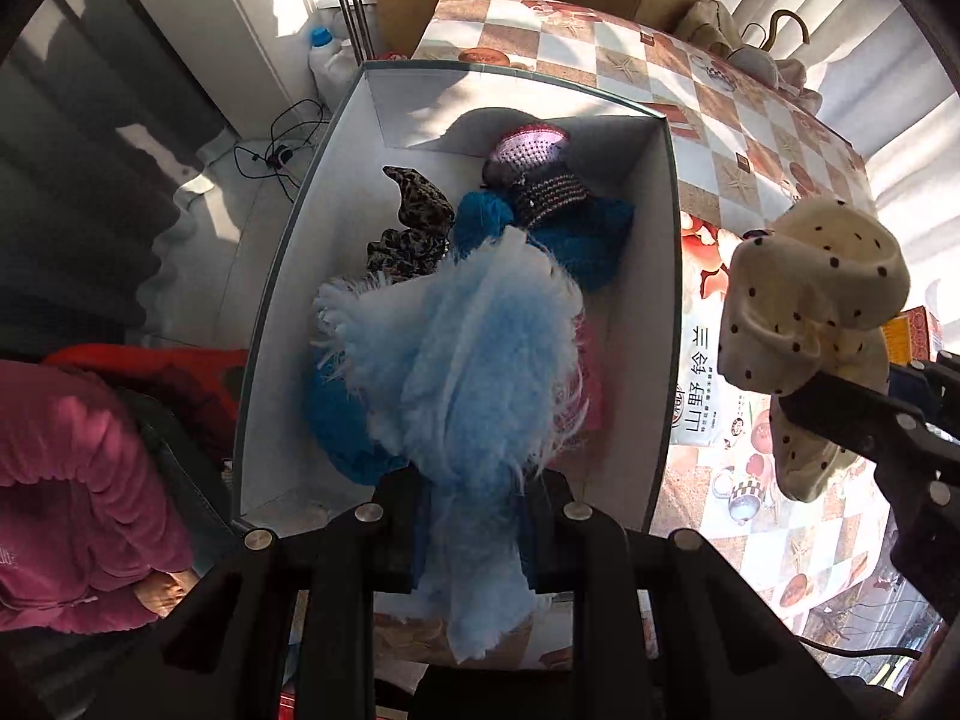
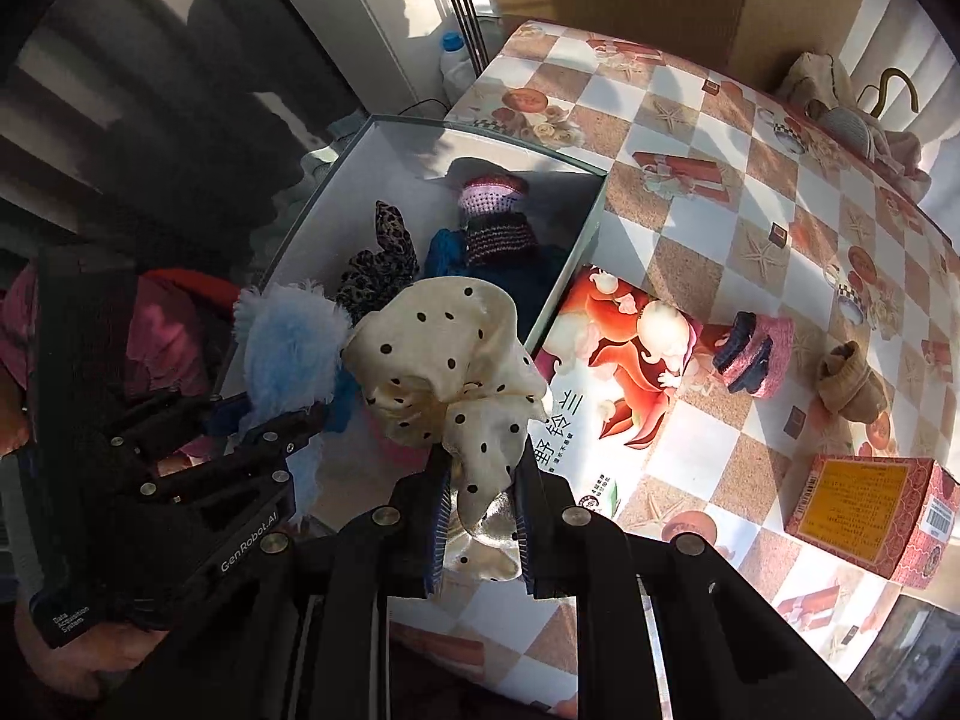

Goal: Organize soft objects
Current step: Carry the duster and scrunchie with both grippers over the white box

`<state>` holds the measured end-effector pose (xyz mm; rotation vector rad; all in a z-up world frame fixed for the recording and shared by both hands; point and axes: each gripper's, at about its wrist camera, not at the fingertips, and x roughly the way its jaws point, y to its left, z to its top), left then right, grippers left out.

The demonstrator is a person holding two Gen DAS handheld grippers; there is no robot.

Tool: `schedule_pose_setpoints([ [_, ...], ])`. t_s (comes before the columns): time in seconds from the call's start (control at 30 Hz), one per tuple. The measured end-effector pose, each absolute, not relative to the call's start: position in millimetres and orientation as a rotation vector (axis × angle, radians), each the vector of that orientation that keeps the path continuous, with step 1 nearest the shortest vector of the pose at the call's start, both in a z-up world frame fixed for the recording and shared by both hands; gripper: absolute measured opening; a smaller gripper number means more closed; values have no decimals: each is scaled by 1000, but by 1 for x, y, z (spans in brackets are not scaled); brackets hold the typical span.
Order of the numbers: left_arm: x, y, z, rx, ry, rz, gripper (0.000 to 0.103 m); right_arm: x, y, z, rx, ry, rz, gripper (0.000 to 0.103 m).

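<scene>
A white open box stands at the table's left edge. It holds a pink and dark knitted piece, a leopard scrunchie and blue knitwear. My left gripper is shut on a fluffy light-blue cloth above the box. My right gripper is shut on a cream polka-dot scrunchie, held beside the box's right wall.
The box lid with a cartoon print lies right of the box. A pink knitted item, a tan sock and a red carton lie on the checkered tablecloth. Beige items sit at the far edge.
</scene>
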<state>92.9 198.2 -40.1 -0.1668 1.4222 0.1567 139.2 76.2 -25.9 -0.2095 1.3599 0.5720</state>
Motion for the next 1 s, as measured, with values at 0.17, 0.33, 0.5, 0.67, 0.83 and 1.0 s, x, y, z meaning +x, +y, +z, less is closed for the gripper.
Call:
schedule_pose_setpoints([
  [0.17,82,213,-44,-217,1429,179,26,135,92,-24,-251,1350,593,20],
  [0.33,76,218,-42,-257,1422,177,26,126,106,-29,-318,1361,623,20],
  [0.5,80,220,-36,-231,1415,172,26,122,118,-24,-366,1321,655,20],
  [0.67,84,225,-32,-224,1405,181,26,124,119,-20,-359,1304,660,20],
  [0.83,85,223,-29,-206,1406,176,26,127,118,-16,-347,1292,662,20],
  [1.0,84,221,-27,-198,1403,177,26,126,118,-14,-343,1287,668,20],
])
